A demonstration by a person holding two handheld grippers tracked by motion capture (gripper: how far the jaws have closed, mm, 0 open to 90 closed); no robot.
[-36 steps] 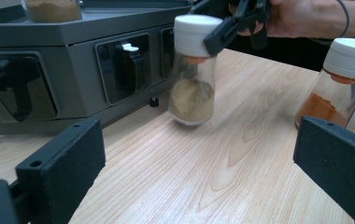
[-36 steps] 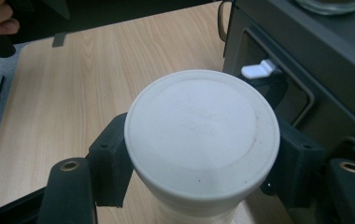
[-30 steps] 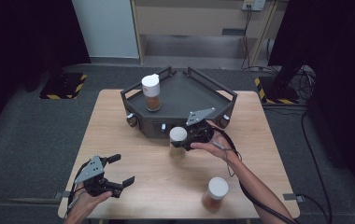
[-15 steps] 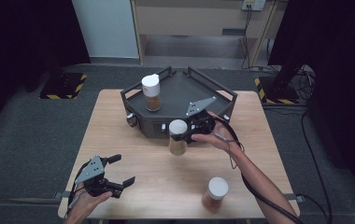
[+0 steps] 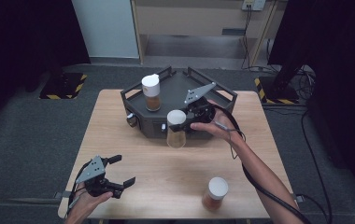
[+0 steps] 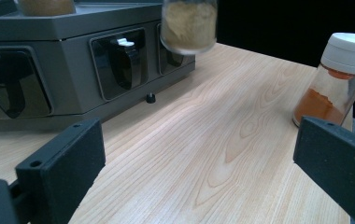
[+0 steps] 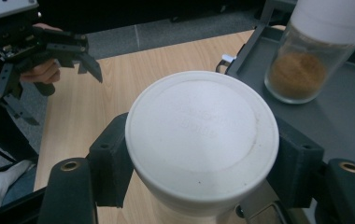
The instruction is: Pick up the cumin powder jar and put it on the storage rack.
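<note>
Jar in hand: my right claw (image 7: pixel 199 163) clamps the white-lidded spice jar (image 5: pixel 176 128), lifted off the tabletop (image 5: pixel 175 177) at the grey tray's (image 5: pixel 224 91) near edge.
Doing it well: I judge it needs lifting clear of the rim, upright, grip firm.
Left claw (image 5: pixel 119 171): open, idle, near-left.
Writing: faint embossing on the lid (image 7: pixel 202 140), unreadable.
</note>
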